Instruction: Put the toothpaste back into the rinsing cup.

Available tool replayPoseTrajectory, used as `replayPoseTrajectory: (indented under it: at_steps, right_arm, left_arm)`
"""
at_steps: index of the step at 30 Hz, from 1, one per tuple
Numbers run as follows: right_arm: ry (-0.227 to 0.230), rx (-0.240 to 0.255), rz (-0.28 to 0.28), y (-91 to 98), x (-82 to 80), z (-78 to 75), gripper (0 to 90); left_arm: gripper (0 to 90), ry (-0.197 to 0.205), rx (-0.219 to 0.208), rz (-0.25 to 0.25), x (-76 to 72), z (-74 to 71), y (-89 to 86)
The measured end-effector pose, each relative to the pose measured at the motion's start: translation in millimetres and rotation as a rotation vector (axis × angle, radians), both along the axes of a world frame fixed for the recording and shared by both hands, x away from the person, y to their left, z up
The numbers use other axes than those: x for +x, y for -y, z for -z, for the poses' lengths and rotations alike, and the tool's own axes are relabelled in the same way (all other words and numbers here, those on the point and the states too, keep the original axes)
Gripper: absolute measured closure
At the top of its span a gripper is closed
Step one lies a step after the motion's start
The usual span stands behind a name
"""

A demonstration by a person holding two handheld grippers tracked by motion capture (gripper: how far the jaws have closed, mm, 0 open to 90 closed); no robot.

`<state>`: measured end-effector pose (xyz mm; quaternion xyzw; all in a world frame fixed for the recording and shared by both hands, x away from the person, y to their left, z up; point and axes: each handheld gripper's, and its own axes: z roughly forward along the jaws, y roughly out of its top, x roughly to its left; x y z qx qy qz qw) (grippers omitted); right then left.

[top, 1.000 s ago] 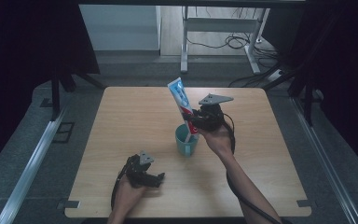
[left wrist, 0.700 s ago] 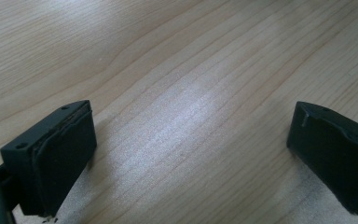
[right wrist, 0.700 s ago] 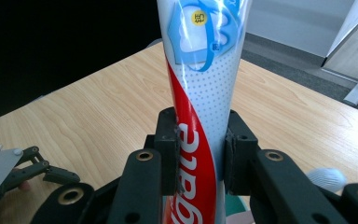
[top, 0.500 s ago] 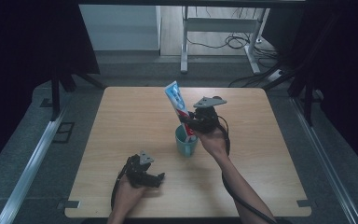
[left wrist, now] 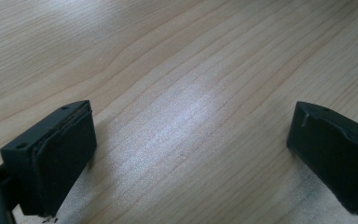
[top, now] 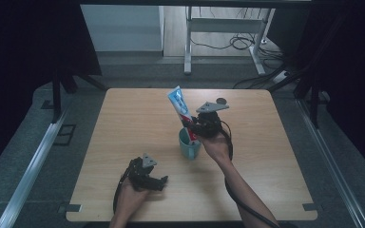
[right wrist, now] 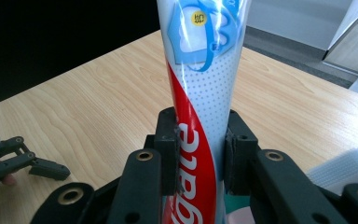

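The right gripper [top: 197,129] clenched the toothpaste tube [top: 180,108] over the teal cup [top: 189,145]; the left gripper [top: 159,182], near-left, gaped empty.

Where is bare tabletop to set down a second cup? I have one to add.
The table's far left quarter, left of the tube and cup, is bare. So is the right strip past the right gripper. It is crowded between cup and left gripper.

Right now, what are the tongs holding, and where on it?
Right tongs clamp the toothpaste tube across its lower body, cap end down over the teal cup. Left tongs are open, holding nothing.
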<state>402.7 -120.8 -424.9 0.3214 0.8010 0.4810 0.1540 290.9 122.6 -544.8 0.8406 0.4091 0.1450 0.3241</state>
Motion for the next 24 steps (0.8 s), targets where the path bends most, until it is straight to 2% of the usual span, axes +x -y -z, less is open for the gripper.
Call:
replayPoseTrajectory:
  at_steps: [24]
  right_arm:
    - [-0.023,-0.004,-0.002,-2.8,0.1,26.5,70.6]
  left_arm:
    - [1.4,-0.001,-0.002,-0.002,-0.2,0.1,0.2]
